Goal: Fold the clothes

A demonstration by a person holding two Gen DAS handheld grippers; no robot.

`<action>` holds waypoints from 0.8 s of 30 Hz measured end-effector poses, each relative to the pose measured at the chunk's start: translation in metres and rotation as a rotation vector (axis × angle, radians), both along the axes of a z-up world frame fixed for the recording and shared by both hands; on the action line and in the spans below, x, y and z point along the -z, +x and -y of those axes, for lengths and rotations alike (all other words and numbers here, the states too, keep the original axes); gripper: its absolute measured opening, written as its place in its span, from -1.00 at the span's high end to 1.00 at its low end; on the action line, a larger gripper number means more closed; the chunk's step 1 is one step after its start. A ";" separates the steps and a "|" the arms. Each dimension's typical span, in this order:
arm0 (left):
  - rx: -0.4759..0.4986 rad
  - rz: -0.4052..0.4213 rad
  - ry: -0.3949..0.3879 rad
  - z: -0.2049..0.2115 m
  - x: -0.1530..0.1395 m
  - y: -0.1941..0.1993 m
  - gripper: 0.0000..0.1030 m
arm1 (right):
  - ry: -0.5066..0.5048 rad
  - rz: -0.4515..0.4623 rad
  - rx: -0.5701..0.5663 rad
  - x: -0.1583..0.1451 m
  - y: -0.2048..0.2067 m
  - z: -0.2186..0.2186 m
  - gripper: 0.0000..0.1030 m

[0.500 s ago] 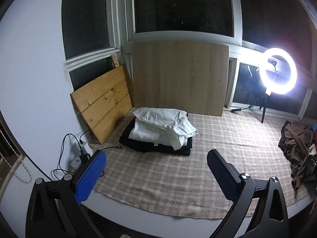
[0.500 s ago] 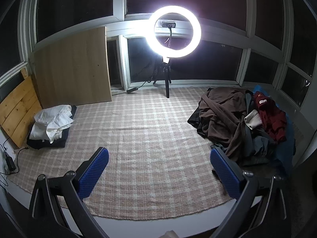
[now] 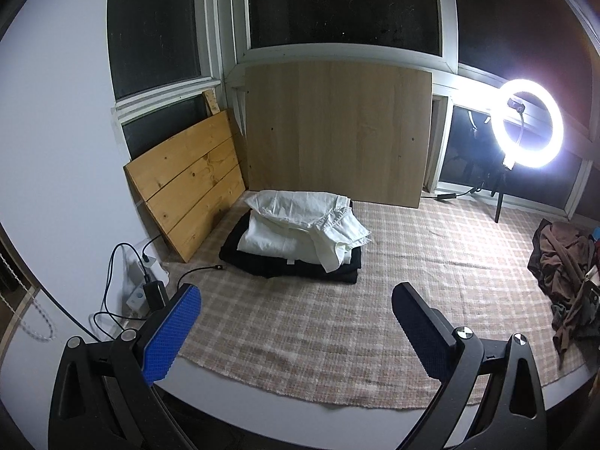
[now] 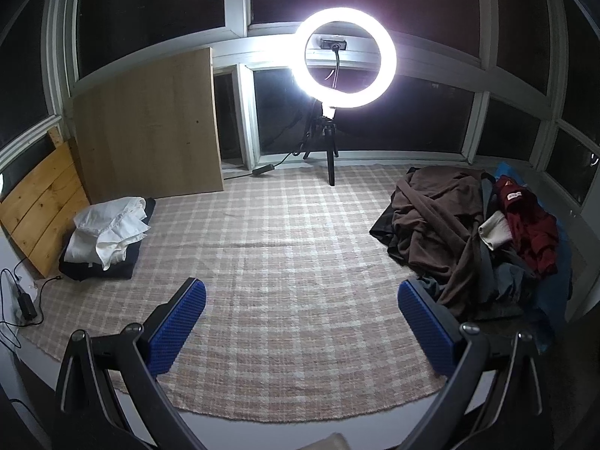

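While idle: my left gripper (image 3: pixel 294 332) and right gripper (image 4: pixel 302 324) both gape, empty.
Pile (image 4: pixel 468 236): at 2 o'clock, tangled.
Risk: I may drag several garments together.

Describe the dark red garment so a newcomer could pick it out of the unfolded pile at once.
Start at the ring light, then drop right to the heap of clothes at the checked rug's right edge. The dark red garment lies on the heap's far right, beside the brown robe; it alone is red with a small pale label.
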State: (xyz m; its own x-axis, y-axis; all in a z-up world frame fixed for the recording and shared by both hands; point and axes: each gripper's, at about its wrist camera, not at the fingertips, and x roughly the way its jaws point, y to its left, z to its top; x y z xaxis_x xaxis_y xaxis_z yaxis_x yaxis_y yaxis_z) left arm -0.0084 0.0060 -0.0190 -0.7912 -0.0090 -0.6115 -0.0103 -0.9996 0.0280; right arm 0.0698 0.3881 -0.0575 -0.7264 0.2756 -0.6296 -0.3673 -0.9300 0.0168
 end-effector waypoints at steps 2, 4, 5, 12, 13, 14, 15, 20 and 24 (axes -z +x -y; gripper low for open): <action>0.003 -0.006 -0.003 -0.001 -0.001 0.000 -0.99 | -0.004 0.000 -0.005 0.002 -0.002 0.000 -1.00; 0.003 -0.010 -0.013 -0.003 -0.001 -0.002 -0.99 | -0.006 0.000 -0.013 0.004 -0.003 -0.001 -1.00; 0.005 -0.011 -0.019 -0.003 -0.001 -0.003 -0.99 | -0.008 -0.001 -0.018 0.005 -0.004 -0.001 -1.00; 0.024 0.020 0.031 -0.001 0.014 -0.012 -0.98 | 0.006 -0.004 -0.021 0.009 -0.010 0.001 -1.00; 0.021 0.022 0.030 -0.001 0.016 -0.013 -0.98 | 0.016 -0.002 -0.019 0.010 -0.011 0.002 -1.00; 0.018 0.022 0.024 0.000 0.019 -0.014 -0.98 | 0.026 -0.004 -0.021 0.011 -0.011 0.003 -1.00; 0.013 0.023 0.018 0.000 0.021 -0.016 -0.97 | 0.030 -0.012 -0.026 0.012 -0.010 0.004 -1.00; 0.002 0.026 0.016 0.005 0.026 -0.025 -0.97 | -0.016 -0.011 -0.011 0.018 -0.012 0.000 -1.00; 0.015 0.028 0.019 0.007 0.032 -0.036 -0.97 | 0.002 0.010 0.029 0.020 -0.013 -0.002 -1.00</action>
